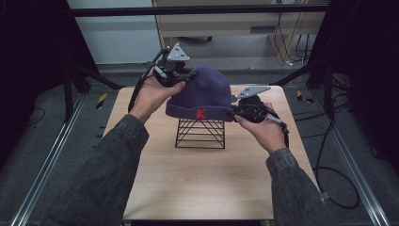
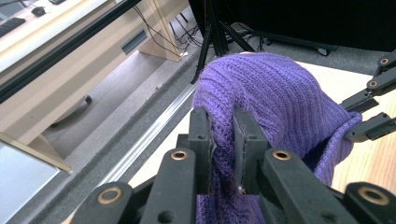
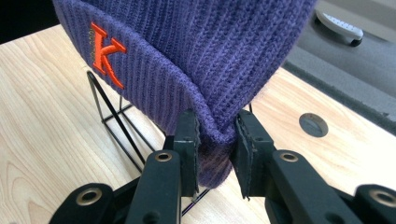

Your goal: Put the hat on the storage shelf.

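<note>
A light wooden table (image 1: 197, 188) carries a black wire stand (image 1: 201, 133) near its middle, towards the far edge. The stand's base rests flat on the wood. A small round grey disc (image 3: 313, 124) sits in the tabletop near one edge.

The purple knitted beanie (image 1: 200, 96) sits over the black wire stand (image 1: 201, 133) on the wooden table (image 1: 197, 183), left gripper (image 1: 184, 75) behind-left, right gripper (image 1: 234, 112) right.

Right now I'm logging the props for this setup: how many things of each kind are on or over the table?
Purple knit hat: 1
Black wire stand: 1
Hand-held grippers: 2, left gripper and right gripper, both clamped on the hat
Total: 4
</note>
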